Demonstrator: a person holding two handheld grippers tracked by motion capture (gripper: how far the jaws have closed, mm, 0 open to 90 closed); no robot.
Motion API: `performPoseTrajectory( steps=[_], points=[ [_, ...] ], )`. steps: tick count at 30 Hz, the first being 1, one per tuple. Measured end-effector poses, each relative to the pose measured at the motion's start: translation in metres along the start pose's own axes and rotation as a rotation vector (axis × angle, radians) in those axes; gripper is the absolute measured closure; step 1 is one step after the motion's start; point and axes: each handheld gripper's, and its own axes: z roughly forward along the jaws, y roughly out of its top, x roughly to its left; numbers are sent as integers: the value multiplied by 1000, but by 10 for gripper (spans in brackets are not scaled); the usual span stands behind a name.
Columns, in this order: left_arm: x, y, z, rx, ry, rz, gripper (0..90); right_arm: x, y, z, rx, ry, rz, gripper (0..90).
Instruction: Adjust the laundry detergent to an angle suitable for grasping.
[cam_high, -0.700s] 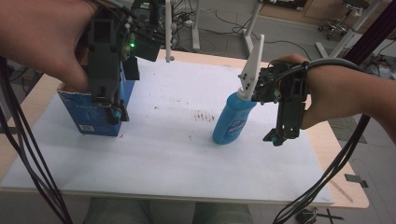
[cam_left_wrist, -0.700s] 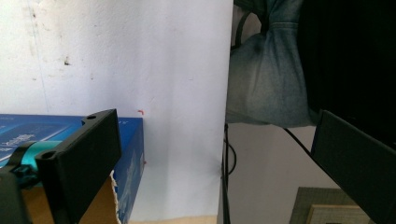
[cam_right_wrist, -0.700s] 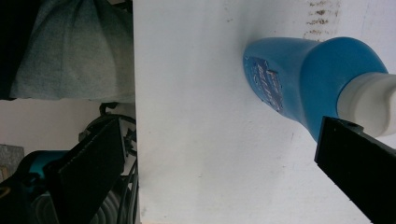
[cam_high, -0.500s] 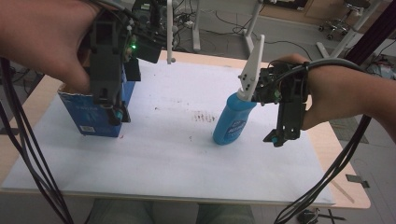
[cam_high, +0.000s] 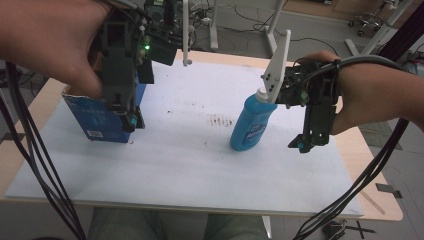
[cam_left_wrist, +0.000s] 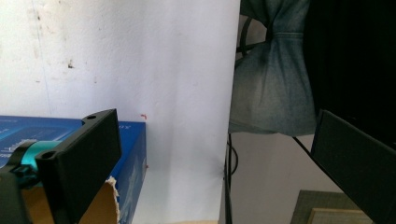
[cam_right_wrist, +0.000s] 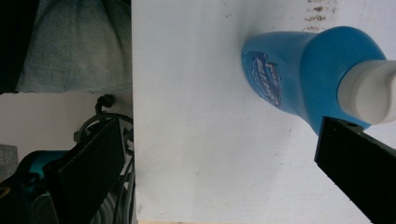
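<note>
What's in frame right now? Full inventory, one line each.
box: 1, blue, open torn top, upright at table's left, under the left hand-held gripper.
bottle: 1, blue with white cap, upright right of centre, beside the right hand-held gripper.
table: 1, white top on a wood-coloured edge, brown smudges near centre.
stands: several, white, behind the table.
cables: black, hanging at both sides.
left hand-held gripper: 1, black, jaws open, nothing between them.
right hand-held gripper: 1, black, jaws open, empty.
hands: 2, one on each hand-held gripper.
</note>
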Motion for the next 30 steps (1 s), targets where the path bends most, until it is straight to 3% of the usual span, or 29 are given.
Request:
performPoseTrajectory(
  steps=[6, 14, 25, 30],
  points=[
    [-1, 4, 2, -14, 34, -28, 18, 3, -11, -1, 6, -10, 13, 10],
    [0, 19, 8, -34, 49, -58, 18, 7, -35, 3, -1, -19, 52, 10],
    [8, 45, 10, -83, 29, -118, 18, 11, -60, 7, -9, -20, 78, 10],
    [15, 59, 14, -100, 27, -174, 18, 14, -72, 10, -11, -17, 99, 10]
  ],
)
